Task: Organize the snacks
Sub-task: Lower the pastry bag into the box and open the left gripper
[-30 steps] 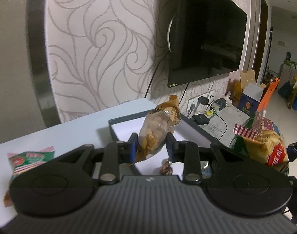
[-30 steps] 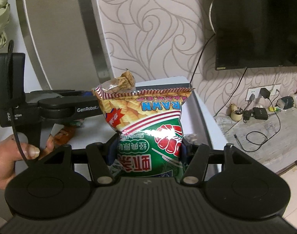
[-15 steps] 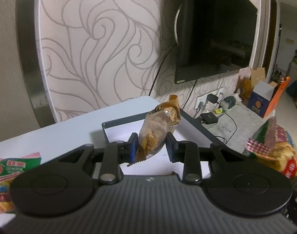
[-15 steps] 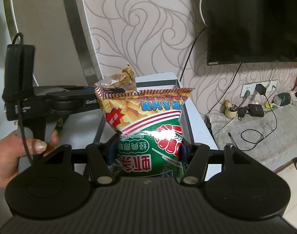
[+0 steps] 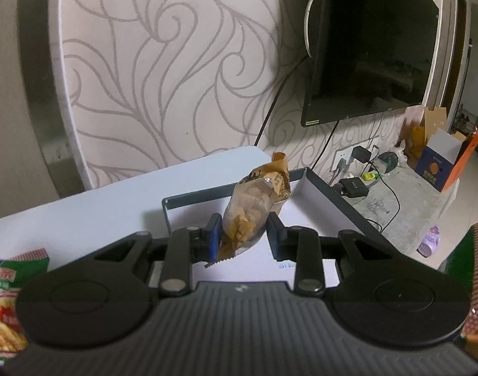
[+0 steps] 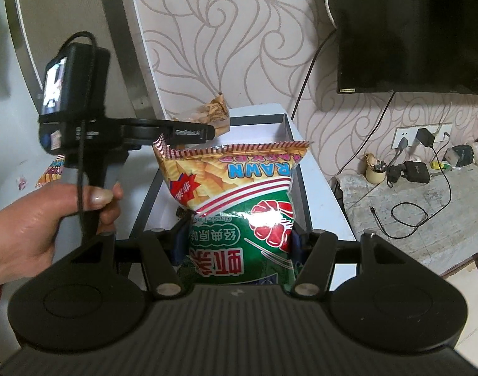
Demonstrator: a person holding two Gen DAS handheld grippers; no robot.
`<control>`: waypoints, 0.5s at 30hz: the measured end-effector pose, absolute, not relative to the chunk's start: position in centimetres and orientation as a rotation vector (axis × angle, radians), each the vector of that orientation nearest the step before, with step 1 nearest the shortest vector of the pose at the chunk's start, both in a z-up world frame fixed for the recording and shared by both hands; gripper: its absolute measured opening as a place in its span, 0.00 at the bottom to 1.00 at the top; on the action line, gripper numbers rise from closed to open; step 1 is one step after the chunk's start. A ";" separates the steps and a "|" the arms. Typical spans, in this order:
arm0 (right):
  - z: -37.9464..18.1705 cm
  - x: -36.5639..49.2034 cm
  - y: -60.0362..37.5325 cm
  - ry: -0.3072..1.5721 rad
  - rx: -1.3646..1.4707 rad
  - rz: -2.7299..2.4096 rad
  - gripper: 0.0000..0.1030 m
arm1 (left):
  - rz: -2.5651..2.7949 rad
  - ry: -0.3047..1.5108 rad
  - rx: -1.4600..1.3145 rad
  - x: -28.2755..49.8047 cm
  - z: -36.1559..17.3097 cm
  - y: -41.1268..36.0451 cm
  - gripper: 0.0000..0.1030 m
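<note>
both grippers have been carried closer over the dark-rimmed box on the white table. the prawn cracker bag is clamped upright in the right gripper. the small brown snack packet is pinched in the left gripper.

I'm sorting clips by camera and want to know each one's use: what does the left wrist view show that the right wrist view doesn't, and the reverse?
Only the left wrist view: the left claw end-on, pinching the brown snack packet, and another prawn cracker bag on the table. Only the right wrist view: the right claw clamping the prawn cracker bag, and the hand gripping the left tool. Both: the tray, the television.
</note>
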State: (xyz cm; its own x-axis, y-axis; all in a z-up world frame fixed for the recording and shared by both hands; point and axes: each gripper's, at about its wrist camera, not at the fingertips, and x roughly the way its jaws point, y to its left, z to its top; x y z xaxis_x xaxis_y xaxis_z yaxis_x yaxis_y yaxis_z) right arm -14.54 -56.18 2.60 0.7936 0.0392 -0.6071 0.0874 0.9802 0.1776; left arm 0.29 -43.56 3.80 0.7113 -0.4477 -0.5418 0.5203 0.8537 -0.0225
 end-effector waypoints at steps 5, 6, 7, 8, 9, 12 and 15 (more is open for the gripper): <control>2.7 -14.7 -56.3 0.653 0.197 -0.022 0.63 | -0.538 0.549 0.185 0.5 3.6 -45.0 0.33; 2.7 -14.8 -56.3 0.652 0.198 -0.022 0.63 | -0.537 0.551 0.188 0.6 3.6 -45.2 0.34; 2.7 -14.8 -56.3 0.652 0.198 -0.023 0.63 | -0.537 0.554 0.188 0.8 3.6 -45.4 0.34; 2.7 -14.8 -56.3 0.652 0.199 -0.024 0.63 | -0.537 0.554 0.189 0.8 3.6 -45.5 0.34; 2.7 -14.9 -56.3 0.651 0.199 -0.023 0.63 | -0.537 0.552 0.192 0.9 3.6 -45.6 0.34; 2.7 -14.9 -56.3 0.651 0.200 -0.025 0.63 | -0.539 0.550 0.203 1.0 3.6 -45.9 0.34; 2.8 -15.0 -56.3 0.651 0.204 -0.027 0.63 | -0.532 0.533 0.198 0.9 3.8 -45.8 0.33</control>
State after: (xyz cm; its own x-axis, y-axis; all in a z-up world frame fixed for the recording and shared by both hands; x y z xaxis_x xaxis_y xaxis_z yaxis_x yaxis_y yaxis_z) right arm -15.02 -56.28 2.79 0.7957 0.0389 -0.6044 0.0888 0.9797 0.1799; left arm 0.95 -45.75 3.83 0.7306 -0.4294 -0.5309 0.5296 0.8471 0.0438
